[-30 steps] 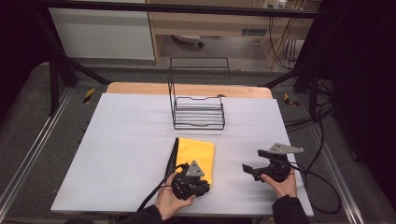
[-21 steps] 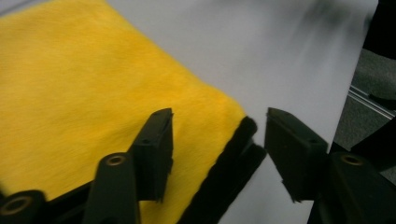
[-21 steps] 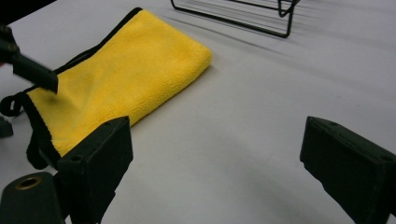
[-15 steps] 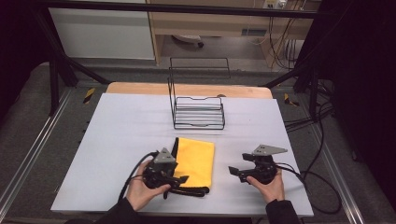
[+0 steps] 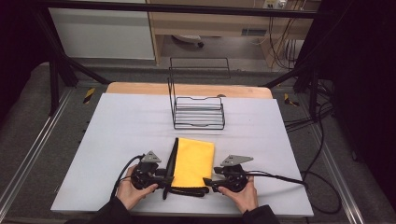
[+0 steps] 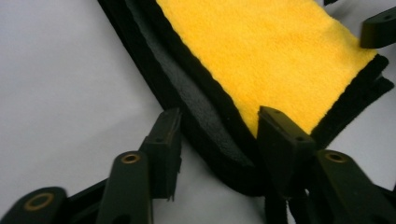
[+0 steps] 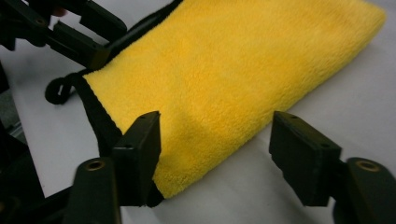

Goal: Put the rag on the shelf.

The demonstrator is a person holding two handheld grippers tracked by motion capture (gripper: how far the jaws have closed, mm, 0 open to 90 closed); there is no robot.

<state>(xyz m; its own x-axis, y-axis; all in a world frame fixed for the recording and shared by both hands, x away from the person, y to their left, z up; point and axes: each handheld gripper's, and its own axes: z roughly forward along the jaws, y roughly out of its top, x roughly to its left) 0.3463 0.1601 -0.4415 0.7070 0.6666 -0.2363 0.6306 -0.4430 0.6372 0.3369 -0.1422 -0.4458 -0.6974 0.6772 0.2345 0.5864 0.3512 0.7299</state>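
Note:
A folded yellow cloth [image 5: 194,161] with a black layer along its left and near edges lies on the white table [image 5: 116,126]. My left gripper [image 5: 169,178] sits at its near left corner. In the left gripper view the jaws [image 6: 219,119] straddle the cloth's [image 6: 271,51] black edge; they have just been closing, with a gap still showing. My right gripper [image 5: 208,182] is at the near right corner. Its jaws [image 7: 215,123] have also been closing, and the cloth's [image 7: 233,70] corner lies between them, untouched on the right side.
A black wire rack [image 5: 198,109] stands upright just behind the cloth, mid-table. The table's wooden far edge [image 5: 140,87] lies beyond it. A cable [image 5: 280,177] trails right from my right gripper. White table surface spreads to both sides of the cloth.
My left gripper moved left from the cloth's near edge to its near left corner. My right gripper moved left across the table up to the cloth's near right corner.

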